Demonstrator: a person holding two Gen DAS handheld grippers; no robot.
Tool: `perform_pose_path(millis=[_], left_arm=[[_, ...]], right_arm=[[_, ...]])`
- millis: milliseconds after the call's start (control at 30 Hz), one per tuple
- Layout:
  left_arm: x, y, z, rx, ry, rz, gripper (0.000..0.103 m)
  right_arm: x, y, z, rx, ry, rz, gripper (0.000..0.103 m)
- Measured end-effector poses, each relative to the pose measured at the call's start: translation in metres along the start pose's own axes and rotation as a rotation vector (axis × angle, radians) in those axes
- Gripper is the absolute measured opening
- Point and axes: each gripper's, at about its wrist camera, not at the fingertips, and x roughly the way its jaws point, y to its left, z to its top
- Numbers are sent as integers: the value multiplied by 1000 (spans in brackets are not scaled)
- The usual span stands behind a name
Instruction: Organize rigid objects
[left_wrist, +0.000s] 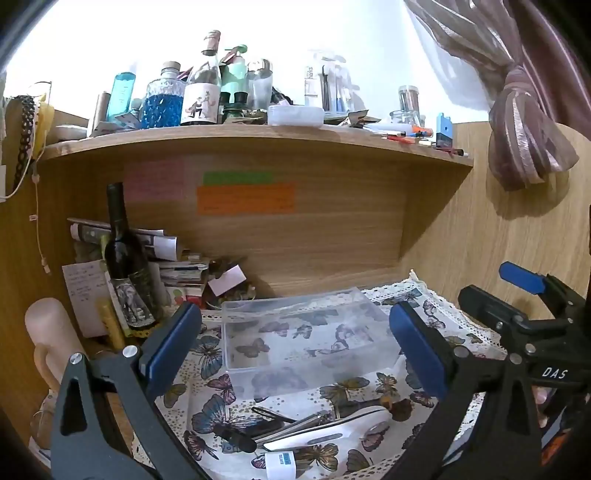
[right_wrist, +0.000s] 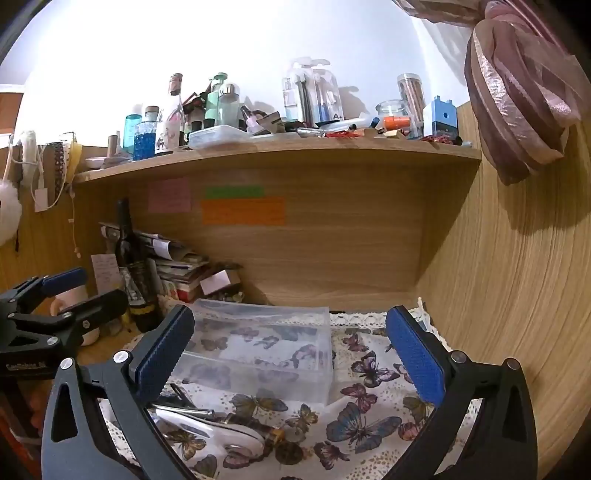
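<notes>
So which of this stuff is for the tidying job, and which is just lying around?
For the job: clear plastic box, small tools in front of it, left gripper, right gripper.

Lying about: dark wine bottle, paper stack, sticky notes, shelf bottles.

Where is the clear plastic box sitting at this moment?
The clear plastic box sits empty on the butterfly cloth under the shelf, centred ahead of the left gripper in the left wrist view, beyond the small tools and right of the dark wine bottle.
</notes>
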Motion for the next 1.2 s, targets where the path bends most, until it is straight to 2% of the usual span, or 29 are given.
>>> perform_pose_path(millis=[267,1200], left_arm=[[-1,3,1,-17,-12,-10,103],[-3,0,5,-16,-33,-27,103]], right_arm=[[3,0,2,2,17,3,103],[-3,3,4,-6,-6,8,103]])
